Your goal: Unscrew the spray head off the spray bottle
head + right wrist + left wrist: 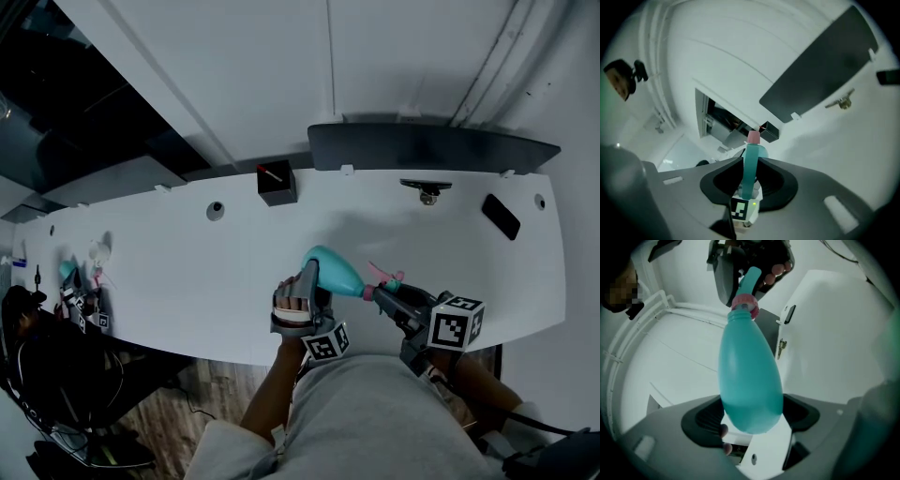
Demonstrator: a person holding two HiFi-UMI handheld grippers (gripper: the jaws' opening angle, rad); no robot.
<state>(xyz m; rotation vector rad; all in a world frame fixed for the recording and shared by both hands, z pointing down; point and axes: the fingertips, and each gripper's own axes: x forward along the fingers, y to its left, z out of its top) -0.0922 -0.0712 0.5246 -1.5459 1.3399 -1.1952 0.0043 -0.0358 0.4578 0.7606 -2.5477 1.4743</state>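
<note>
Head view overhead, gripper views close, sharing bottle

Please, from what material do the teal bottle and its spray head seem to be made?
The bottle: probably plastic, opaque teal, smooth with a soft sheen; broad dull highlights show along its rounded side. The spray head: likely plastic too, teal with a pink collar; it has a moulded shape and a matte look.

The white table bears a black box, a dark slab and a metal piece.
</note>
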